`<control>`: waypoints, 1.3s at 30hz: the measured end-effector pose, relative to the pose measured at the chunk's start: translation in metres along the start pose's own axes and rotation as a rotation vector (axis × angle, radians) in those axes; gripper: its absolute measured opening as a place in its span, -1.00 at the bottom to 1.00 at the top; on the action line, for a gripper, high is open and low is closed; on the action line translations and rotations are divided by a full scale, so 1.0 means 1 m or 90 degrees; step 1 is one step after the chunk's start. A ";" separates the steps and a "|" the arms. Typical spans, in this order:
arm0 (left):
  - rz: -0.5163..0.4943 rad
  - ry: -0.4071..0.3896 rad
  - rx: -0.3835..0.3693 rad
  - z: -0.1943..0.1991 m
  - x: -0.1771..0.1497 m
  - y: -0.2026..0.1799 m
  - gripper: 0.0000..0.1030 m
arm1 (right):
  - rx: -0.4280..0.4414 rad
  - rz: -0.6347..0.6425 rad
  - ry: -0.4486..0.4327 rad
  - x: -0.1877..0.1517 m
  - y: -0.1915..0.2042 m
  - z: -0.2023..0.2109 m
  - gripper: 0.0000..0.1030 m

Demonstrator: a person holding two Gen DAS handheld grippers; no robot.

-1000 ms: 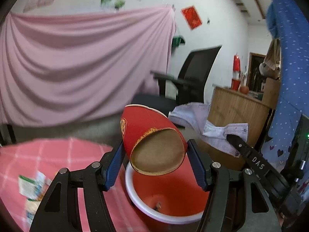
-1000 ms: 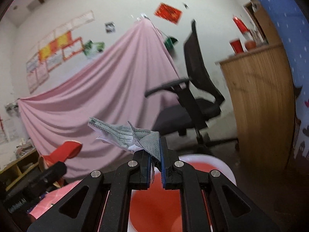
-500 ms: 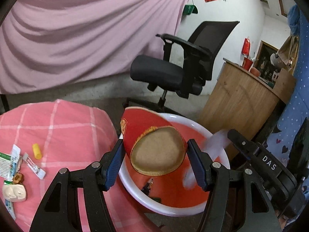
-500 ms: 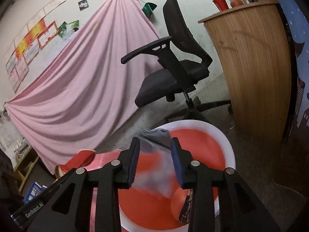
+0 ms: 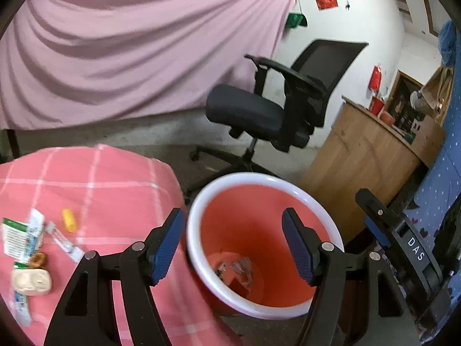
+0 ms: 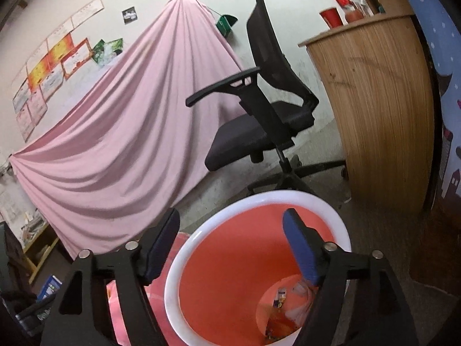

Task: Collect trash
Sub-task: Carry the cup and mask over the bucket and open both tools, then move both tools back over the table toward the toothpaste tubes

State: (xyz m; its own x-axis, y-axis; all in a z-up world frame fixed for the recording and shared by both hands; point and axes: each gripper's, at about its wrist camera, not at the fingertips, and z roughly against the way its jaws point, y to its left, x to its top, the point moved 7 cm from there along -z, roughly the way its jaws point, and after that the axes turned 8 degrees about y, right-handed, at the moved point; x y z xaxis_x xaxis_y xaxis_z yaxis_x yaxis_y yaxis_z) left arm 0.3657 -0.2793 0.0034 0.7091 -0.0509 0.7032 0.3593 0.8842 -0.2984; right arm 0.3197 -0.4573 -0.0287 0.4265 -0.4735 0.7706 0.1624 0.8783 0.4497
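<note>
Both tools hang over the red bin (image 5: 259, 219) with the white rim, which stands beside the pink checked bench (image 5: 95, 178). The left tool (image 5: 232, 245) and right tool (image 6: 230, 245) are opening, nothing between them. Trash (image 6: 288, 308) lies at the bin bottom; wrappers (image 5: 26, 239) lie on the bench.

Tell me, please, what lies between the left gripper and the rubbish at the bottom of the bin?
Nothing: in the left wrist view the opening left gripper hangs empty above the bin, with only bare red wall down to the rubbish.
</note>
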 end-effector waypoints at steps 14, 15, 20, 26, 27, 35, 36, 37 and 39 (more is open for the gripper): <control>0.053 -0.202 0.124 0.111 -0.014 0.082 0.95 | 0.075 0.117 -0.093 -0.005 0.077 0.020 1.00; 0.058 -0.208 0.133 0.118 -0.017 0.089 0.95 | 0.090 0.130 -0.101 -0.007 0.087 0.023 1.00; 0.089 -0.245 0.188 0.154 -0.035 0.130 0.95 | 0.146 0.199 -0.143 -0.019 0.132 0.037 1.00; 0.098 -0.293 0.253 0.192 -0.057 0.165 0.95 | 0.192 0.282 -0.167 -0.042 0.177 0.048 1.00; 0.096 -0.298 0.261 0.197 -0.061 0.170 0.95 | 0.195 0.296 -0.167 -0.046 0.184 0.048 1.00; 0.065 -0.292 0.283 0.207 -0.085 0.189 0.95 | 0.222 0.380 -0.119 -0.077 0.224 0.034 1.00; 0.065 -0.284 0.284 0.205 -0.089 0.193 0.95 | 0.222 0.388 -0.108 -0.082 0.227 0.029 1.00; 0.066 -0.276 0.284 0.203 -0.092 0.194 0.95 | 0.224 0.394 -0.096 -0.085 0.229 0.025 1.00; 0.073 -0.253 0.281 0.195 -0.101 0.199 0.95 | 0.222 0.401 -0.062 -0.092 0.231 0.017 1.00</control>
State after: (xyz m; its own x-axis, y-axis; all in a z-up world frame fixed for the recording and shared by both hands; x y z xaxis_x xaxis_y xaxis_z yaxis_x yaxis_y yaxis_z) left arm 0.2473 -0.0072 -0.0007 0.4175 0.1584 0.8947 -0.0529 0.9872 -0.1501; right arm 0.3031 -0.2119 0.0113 0.2620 0.0968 0.9602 -0.3876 0.9217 0.0128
